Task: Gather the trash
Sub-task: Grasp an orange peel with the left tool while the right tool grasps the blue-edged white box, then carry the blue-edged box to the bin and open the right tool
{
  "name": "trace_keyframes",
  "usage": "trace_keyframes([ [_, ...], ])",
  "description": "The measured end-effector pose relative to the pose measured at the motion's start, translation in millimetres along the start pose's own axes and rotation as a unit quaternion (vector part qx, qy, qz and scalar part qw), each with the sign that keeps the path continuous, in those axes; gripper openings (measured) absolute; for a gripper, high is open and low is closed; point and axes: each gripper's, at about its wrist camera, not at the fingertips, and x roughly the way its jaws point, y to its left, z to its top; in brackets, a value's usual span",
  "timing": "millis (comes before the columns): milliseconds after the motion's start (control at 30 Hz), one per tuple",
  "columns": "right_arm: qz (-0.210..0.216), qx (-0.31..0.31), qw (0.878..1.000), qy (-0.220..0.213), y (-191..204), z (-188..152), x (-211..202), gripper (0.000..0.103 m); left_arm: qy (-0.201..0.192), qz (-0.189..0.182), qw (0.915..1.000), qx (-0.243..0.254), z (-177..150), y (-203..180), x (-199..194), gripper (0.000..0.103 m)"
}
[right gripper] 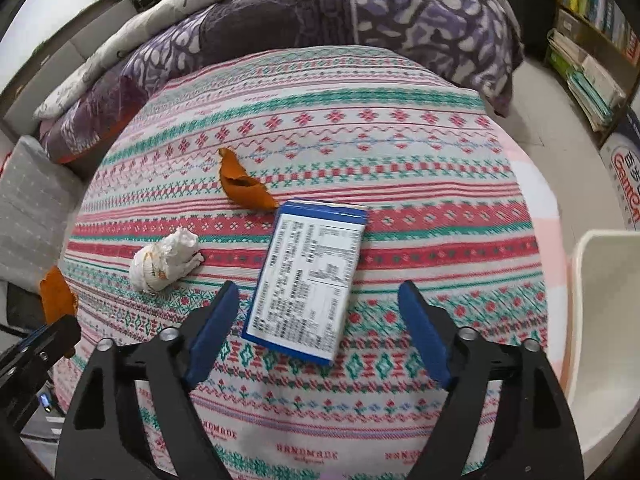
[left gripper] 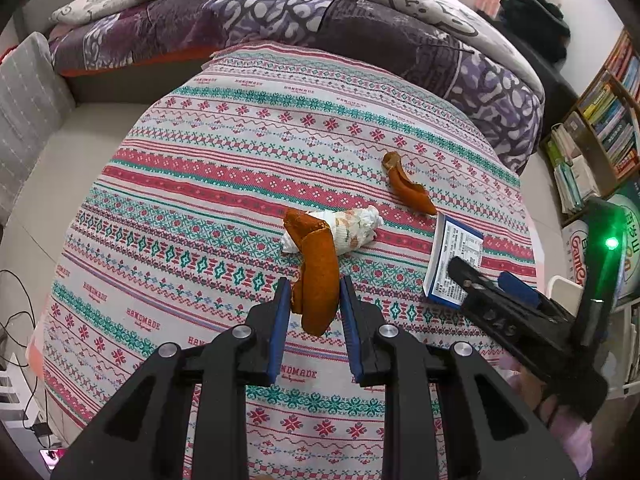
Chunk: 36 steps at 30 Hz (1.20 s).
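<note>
The left gripper (left gripper: pixel 314 300) pinches a long strip of orange peel (left gripper: pixel 316 280) between its blue pads, jaws drawn close on it, so the strip hangs above the patterned bedspread (left gripper: pixel 224 152). In the right wrist view, only the upper end of that strip shows at the far left edge. Just past it, a crumpled white tissue (left gripper: pixel 352 228) lies on the bedspread, stained with orange marks; whether the peel touches it cannot be told. Further right and a little further back, a second, smaller curl of orange peel (left gripper: pixel 406 184) rests on the cloth, its lower tip near the top corner of a flat blue-and-white printed box (right gripper: pixel 306 280). The box lies face up on the bedspread. The right gripper (right gripper: pixel 320 334) hovers over the near end of the box with its jaws spread wide, one pad on either side and clear of the carton's edges. To its right, the pale rim of a white bin (right gripper: pixel 592 248) stands beside the bed. Behind everything, a purple-patterned quilt (right gripper: pixel 400 12) is heaped along the far side of the bed.
</note>
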Motion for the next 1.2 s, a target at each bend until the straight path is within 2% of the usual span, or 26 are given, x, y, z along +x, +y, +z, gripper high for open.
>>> trace_keyframes([
  [133, -0.002, 0.016, 1.0, 0.015, 2, 1, 15, 0.083, 0.001, 0.002, 1.0, 0.0, 0, 1, 2, 0.025],
  [267, -0.026, 0.002, 0.999, 0.019, 9, 0, 27, 0.084, 0.005, 0.005, 1.0, 0.004, -3, 1, 4, 0.025],
  [300, -0.032, -0.005, 0.999, 0.016, 12, -1, 27, 0.082, 0.005, 0.006, 1.0, 0.004, -3, 2, 5, 0.025],
  [333, -0.04, -0.017, 0.999, 0.013, 15, -1, 25, 0.065, 0.005, 0.006, 1.0, 0.005, -3, 2, 5, 0.025],
  [367, -0.042, -0.023, 0.999, 0.012, 16, -1, 24, 0.057, 0.005, 0.007, 1.0, 0.004, -4, 3, 5, 0.025],
  [467, -0.004, -0.008, 1.0, 0.019, 11, -1, 19, 0.056, 0.005, 0.009, 0.9999, -0.001, -4, 6, 6, 0.025],
  [667, 0.021, -0.008, 1.0, 0.004, 9, -3, -6, 0.056, -0.004, 0.009, 1.0, -0.001, -2, 3, 1, 0.025],
  [867, 0.029, -0.028, 0.999, -0.023, 7, -8, -37, 0.056, -0.014, 0.007, 0.9999, 0.005, -2, -5, -4, 0.025],
  [1200, 0.024, -0.02, 0.999, -0.035, -20, -13, -63, 0.056, -0.017, 0.008, 0.9993, 0.032, -7, -29, -3, 0.025],
])
